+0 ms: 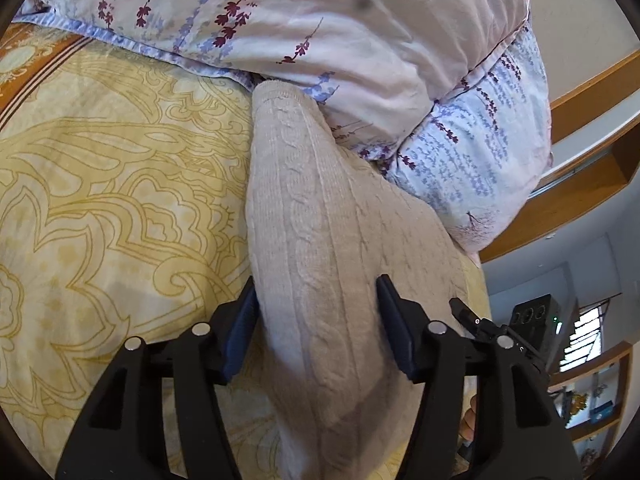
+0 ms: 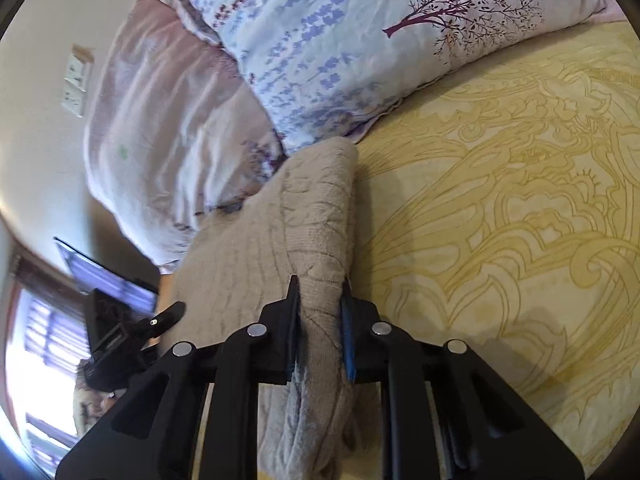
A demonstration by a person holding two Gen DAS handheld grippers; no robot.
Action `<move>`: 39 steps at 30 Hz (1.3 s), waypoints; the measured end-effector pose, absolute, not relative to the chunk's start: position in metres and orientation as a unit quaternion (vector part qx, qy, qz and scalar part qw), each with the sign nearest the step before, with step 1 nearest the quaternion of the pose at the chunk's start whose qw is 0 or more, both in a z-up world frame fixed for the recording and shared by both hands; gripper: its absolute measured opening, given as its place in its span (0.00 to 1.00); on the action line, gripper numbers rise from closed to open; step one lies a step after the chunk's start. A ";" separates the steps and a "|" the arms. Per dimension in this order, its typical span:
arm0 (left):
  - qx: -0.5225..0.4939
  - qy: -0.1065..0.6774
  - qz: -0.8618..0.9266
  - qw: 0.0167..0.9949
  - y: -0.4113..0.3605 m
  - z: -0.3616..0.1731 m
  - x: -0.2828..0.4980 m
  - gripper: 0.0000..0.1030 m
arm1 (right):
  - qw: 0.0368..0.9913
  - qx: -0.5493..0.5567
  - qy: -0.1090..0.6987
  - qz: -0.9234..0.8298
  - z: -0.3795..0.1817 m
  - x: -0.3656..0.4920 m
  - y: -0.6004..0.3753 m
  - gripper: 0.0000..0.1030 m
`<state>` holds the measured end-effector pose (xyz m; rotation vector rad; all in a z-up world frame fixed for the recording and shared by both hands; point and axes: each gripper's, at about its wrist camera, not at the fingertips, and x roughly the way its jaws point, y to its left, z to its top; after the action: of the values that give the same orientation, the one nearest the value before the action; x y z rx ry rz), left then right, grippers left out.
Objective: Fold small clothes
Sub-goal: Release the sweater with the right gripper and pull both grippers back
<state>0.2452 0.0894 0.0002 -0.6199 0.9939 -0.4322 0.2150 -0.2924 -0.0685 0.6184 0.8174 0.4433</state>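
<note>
A beige cable-knit garment [image 1: 304,200] lies folded into a long strip on the yellow patterned bedsheet [image 1: 100,200], its far end against the pillows. My left gripper [image 1: 316,304] straddles the strip with its jaws wide apart. The blue pads stand at the strip's sides without squeezing it, so it is open. In the right wrist view the same knit garment [image 2: 320,200] runs away from me. My right gripper [image 2: 320,292] is shut on a raised fold of it, the cloth bunched tight between both pads.
Two floral pillows [image 1: 320,20] [image 2: 320,40] are piled at the head of the bed, touching the garment's far end. The yellow bedsheet [image 2: 500,220] spreads wide to the right. A wooden shelf unit [image 1: 592,392] and a wall socket plate [image 2: 76,88] lie beyond the bed.
</note>
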 end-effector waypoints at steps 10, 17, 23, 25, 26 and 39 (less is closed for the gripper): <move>-0.245 0.440 -0.210 0.838 0.095 0.029 0.193 0.63 | 0.904 0.193 0.320 0.206 -0.031 0.153 -0.284 0.28; -0.194 0.451 -0.189 0.850 0.084 0.020 0.183 0.64 | 0.936 0.133 0.284 0.160 -0.021 0.134 -0.267 0.30; -0.205 0.461 -0.185 0.843 0.083 0.006 0.188 0.71 | 0.919 0.079 0.339 0.183 -0.039 0.142 -0.247 0.30; -0.200 0.459 -0.182 0.846 0.080 0.006 0.189 0.73 | 0.914 0.083 0.364 0.157 -0.051 0.157 -0.246 0.30; -0.194 0.457 -0.179 0.849 0.078 0.006 0.190 0.73 | 0.914 0.095 0.364 0.153 -0.053 0.163 -0.249 0.30; -0.089 0.382 -0.129 0.911 0.070 0.037 0.123 0.91 | 0.954 0.052 0.273 0.109 -0.022 0.095 -0.262 0.87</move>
<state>0.1228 0.0699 0.0371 -0.1843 0.7873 -0.2661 0.0947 -0.2625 -0.0224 0.1064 0.5543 0.2220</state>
